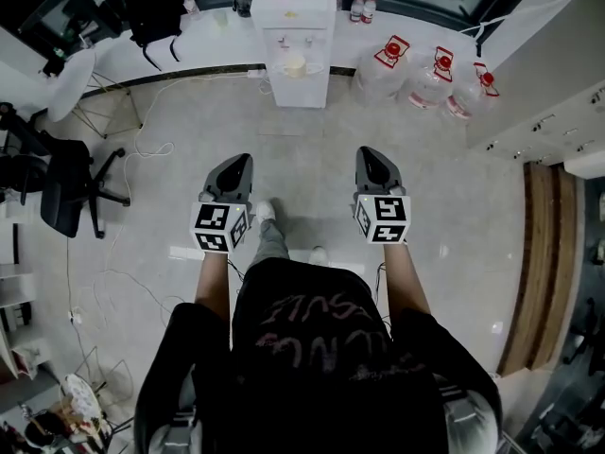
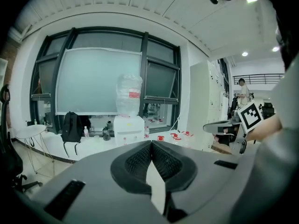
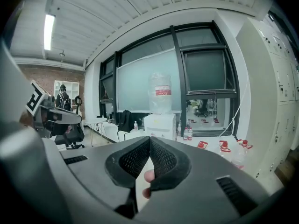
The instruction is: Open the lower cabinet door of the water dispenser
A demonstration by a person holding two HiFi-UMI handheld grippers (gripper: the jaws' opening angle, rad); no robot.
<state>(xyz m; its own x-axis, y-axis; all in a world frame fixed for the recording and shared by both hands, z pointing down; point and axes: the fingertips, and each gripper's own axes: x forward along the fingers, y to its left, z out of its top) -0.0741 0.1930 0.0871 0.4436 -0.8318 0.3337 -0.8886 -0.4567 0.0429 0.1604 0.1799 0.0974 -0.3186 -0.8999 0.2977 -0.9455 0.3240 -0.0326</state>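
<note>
The water dispenser (image 1: 295, 50) stands against the far wall below the window, with a large bottle (image 2: 129, 93) upside down on top. Its lower cabinet door (image 1: 299, 91) faces the person and is closed. Pale floor (image 1: 302, 154) lies between it and both grippers, which are well apart from it.

The left gripper (image 1: 238, 164) and the right gripper (image 1: 371, 159) are held side by side at the same height, pointing toward the dispenser. The left gripper view shows that gripper's ribbed pads (image 2: 140, 160) meeting at the tip with nothing between them. The right gripper's pads (image 3: 161, 157) are also pressed together and empty, and a fingertip (image 3: 148, 175) shows behind the gap below them.

Just right of the dispenser, three water jugs (image 1: 430, 83) with red labels lie on the floor near the wall. Two small bottles (image 1: 362, 8) stand on the ledge behind. To the left, a black backpack (image 1: 156, 8) hangs over that ledge, a round white table (image 1: 71, 83) stands nearby, and a black office chair (image 1: 66, 183) sits at the side. Loose cables (image 1: 142, 149) trail over the floor on that side, away from the straight line to the door.
</note>
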